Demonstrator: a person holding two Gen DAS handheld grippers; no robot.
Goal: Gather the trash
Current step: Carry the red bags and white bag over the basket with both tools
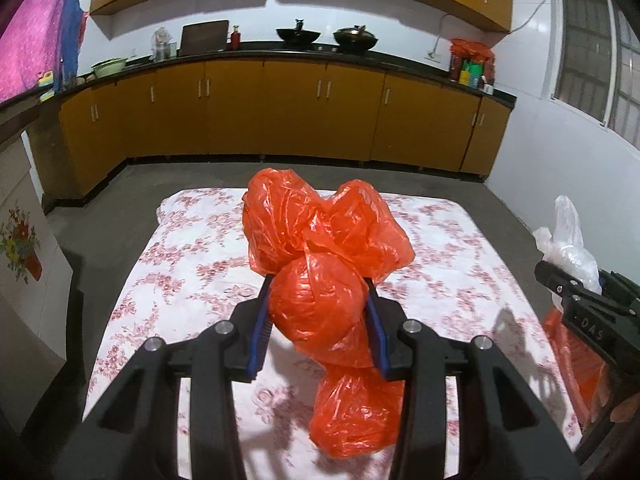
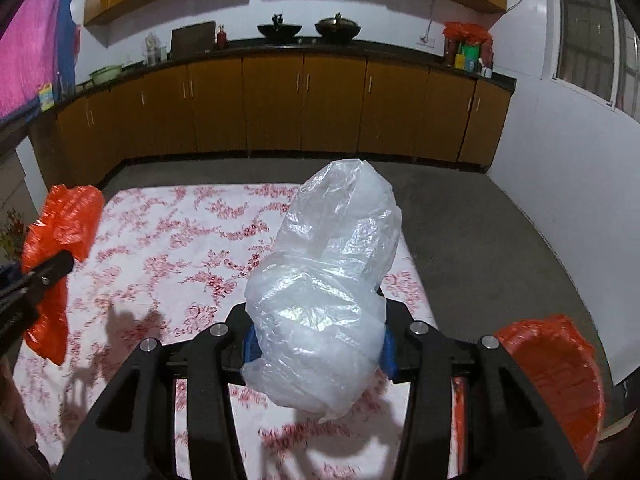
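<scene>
While both hands are working over the flowered cloth, which is serving as the landmark for everything else, the step in hand looks like the carry: two bags are already picked up and neither is resting on that cloth.

Starting at the left side of the cloth, the left tool is clenching an orange bag. Its blue pads are pressing on the knotted bulge, the crumpled top is spreading out beyond the fingertips toward the far edge of the cloth, and a lower lump is dangling under the jaws, above the near part of the cloth.

Moving to the right side of the cloth, the right tool is gripping a clear bag, which is standing up past the fingertips and sagging below them; the pads are mostly hidden behind the plastic, but the bag is clearly being held between them and not lying on the cloth.

Further right, just off the near right corner of the cloth, a bin lined with orange plastic is sitting with its mouth open.

Judging from this, the next move is calling for bringing each bag over that mouth and releasing only once it is hanging inside the rim. The right tool is nearer the bin, so it is probably going first. The orange bag's trailing lump is likely needing extra care clearing the rim, and thin plastic may be clinging to the pads.
</scene>
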